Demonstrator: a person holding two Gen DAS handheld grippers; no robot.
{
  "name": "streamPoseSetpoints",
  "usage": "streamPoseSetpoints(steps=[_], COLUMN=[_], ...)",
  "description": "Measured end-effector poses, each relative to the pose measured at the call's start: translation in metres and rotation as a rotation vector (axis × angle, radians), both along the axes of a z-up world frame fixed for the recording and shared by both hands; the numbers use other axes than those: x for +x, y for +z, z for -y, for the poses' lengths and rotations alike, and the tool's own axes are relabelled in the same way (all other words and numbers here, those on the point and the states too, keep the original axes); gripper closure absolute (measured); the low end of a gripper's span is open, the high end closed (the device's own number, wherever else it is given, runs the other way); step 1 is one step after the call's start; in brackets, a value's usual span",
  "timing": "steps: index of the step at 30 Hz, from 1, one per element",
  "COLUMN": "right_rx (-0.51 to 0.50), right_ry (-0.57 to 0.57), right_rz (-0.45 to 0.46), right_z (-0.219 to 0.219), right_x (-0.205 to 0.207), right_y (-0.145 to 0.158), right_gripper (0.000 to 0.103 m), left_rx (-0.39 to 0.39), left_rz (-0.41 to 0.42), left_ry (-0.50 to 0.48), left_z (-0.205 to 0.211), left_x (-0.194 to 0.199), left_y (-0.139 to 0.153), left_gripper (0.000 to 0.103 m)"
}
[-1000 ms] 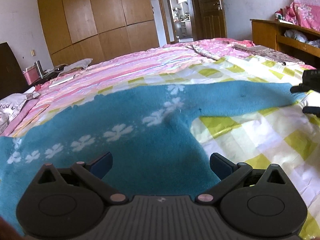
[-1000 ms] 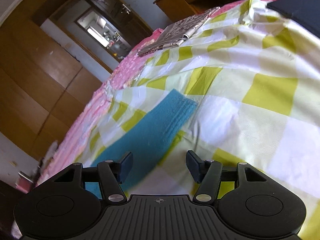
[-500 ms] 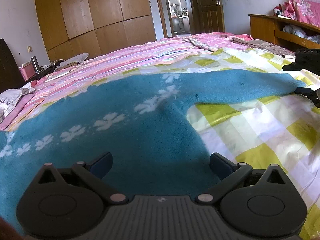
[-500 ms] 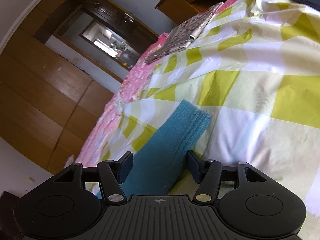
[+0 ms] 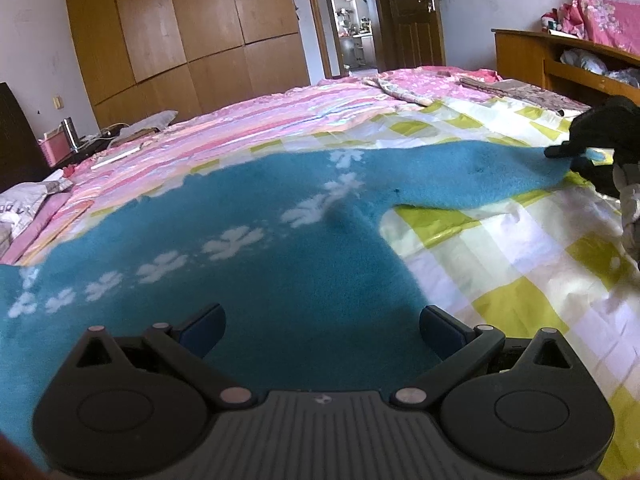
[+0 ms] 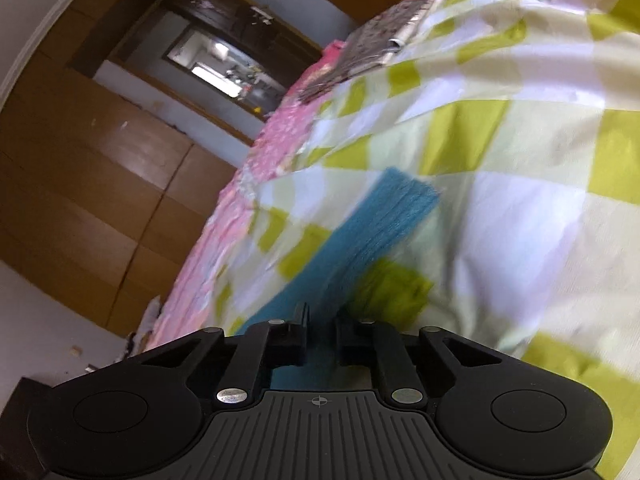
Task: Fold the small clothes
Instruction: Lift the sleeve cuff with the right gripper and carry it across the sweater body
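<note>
Lying spread flat on the checked yellow-and-white sheet point(image 5: 500, 272), teal sweater point(image 5: 280, 264) with white flower prints, its sleeve point(image 6: 372, 232) stretched far right. Left gripper point(image 5: 322, 330) hovers over the near hem, jaws wide apart, nothing held. Right gripper point(image 6: 322, 330) has just been closing; now clenched on the sleeve near the cuff.

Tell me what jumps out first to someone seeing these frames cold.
The teal fleece garment with white flower prints dominates, spread flat over the yellow-and-white checked sheet on the bed. The right gripper has just closed its jaws on the garment's sleeve, teal cloth pinched between them, at the right edge of the left wrist view. The left gripper hangs open over the garment's body.
</note>
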State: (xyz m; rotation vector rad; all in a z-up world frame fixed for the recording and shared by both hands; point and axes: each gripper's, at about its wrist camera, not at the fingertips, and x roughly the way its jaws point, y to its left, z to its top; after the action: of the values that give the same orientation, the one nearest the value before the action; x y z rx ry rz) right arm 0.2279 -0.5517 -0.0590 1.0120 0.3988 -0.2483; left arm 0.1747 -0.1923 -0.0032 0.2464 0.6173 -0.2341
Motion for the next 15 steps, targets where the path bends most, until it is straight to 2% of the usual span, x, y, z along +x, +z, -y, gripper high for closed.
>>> streamPoseSetpoints(steps=[4,8,11,15], right_rx=[-0.047,-0.104,-0.116,-0.212], right_ry=[0.080,0.199,0.275,0.410], right_rz=[0.079,0.142,0.157,0.118], right_z=[-0.027,-0.071,-0.112,-0.190], right_x=[-0.002,-0.006,0.002,0.029], right_y=[0.030,0.061,0.078,0.101], right_gripper=[0.092,0.092,0.092,0.092], left_rx=[-0.006,-0.015,-0.010,-0.028], left_rz=[0.007,0.007,0.010,0.046], left_ry=[0.019,0.059,0.087,0.127], left_z=[-0.028,-0.073,-0.108,-0.155], left_x=[-0.013,-0.030,-0.042,-0.057], left_y=[0.011,0.019,0.023,0.032], left_gripper=[0.000,0.000,0.000,0.000])
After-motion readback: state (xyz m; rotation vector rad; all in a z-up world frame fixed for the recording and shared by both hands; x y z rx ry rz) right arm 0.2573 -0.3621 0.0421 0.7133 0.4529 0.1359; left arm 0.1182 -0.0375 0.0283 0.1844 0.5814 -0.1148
